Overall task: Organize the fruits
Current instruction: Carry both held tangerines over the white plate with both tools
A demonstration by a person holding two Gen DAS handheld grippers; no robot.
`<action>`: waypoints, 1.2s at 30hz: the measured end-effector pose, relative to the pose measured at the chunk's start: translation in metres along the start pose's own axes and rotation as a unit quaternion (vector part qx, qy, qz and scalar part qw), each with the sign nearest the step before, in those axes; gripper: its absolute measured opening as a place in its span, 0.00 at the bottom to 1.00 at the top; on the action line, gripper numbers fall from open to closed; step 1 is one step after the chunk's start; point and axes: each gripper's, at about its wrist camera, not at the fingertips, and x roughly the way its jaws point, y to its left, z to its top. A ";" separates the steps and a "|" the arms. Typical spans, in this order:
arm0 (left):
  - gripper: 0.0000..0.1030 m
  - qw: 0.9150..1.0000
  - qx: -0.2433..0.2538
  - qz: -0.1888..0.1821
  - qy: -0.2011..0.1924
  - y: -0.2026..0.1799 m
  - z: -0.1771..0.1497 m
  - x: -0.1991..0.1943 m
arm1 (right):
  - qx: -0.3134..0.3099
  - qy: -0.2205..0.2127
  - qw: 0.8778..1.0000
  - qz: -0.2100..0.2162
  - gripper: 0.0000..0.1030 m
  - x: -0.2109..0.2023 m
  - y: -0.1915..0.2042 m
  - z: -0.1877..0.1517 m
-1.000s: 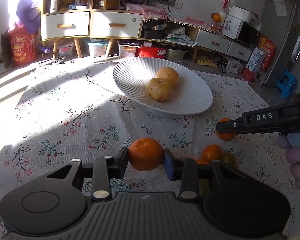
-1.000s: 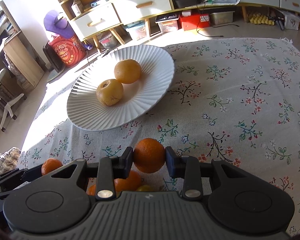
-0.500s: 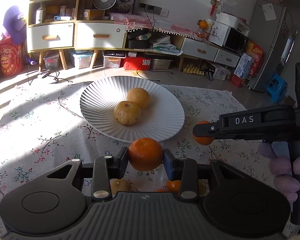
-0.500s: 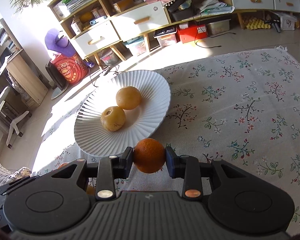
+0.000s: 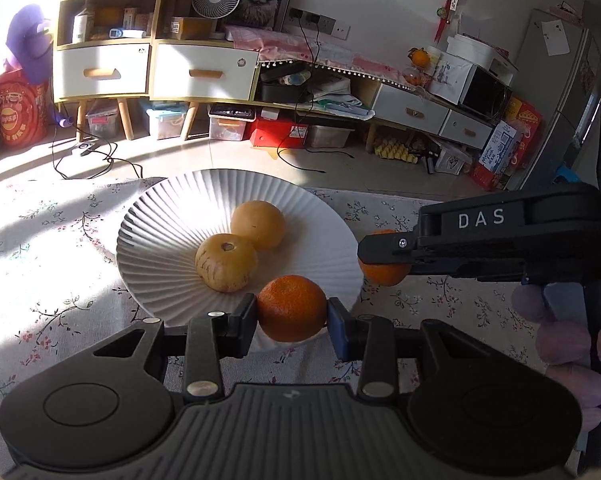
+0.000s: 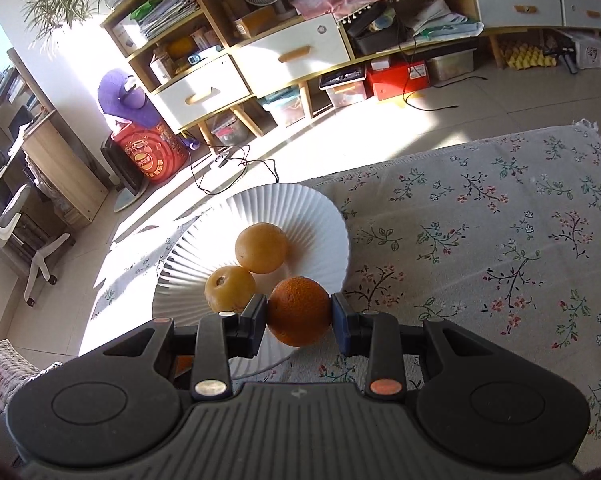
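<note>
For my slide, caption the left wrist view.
Left gripper carries an orange toward the ribbed white plate holding two yellow fruits; right gripper brings another.

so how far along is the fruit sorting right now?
Done: two yellowish fruits already lie on the white plate. In hand: the left gripper is shut on an orange over the plate's near rim, and the right gripper is shut on another orange, also near the plate. Left: set both down on the plate. No loose fruit shows on the cloth.
</note>
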 end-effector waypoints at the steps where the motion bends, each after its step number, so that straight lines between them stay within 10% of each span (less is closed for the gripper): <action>1: 0.24 1.000 0.001 0.001 0.002 -0.002 0.001 0.006 | 0.001 0.003 1.000 0.003 0.31 0.004 0.000 0.002; 36: 0.27 1.000 0.011 0.019 0.021 -0.007 0.012 0.048 | -0.030 0.029 0.999 0.023 0.31 0.049 0.009 0.020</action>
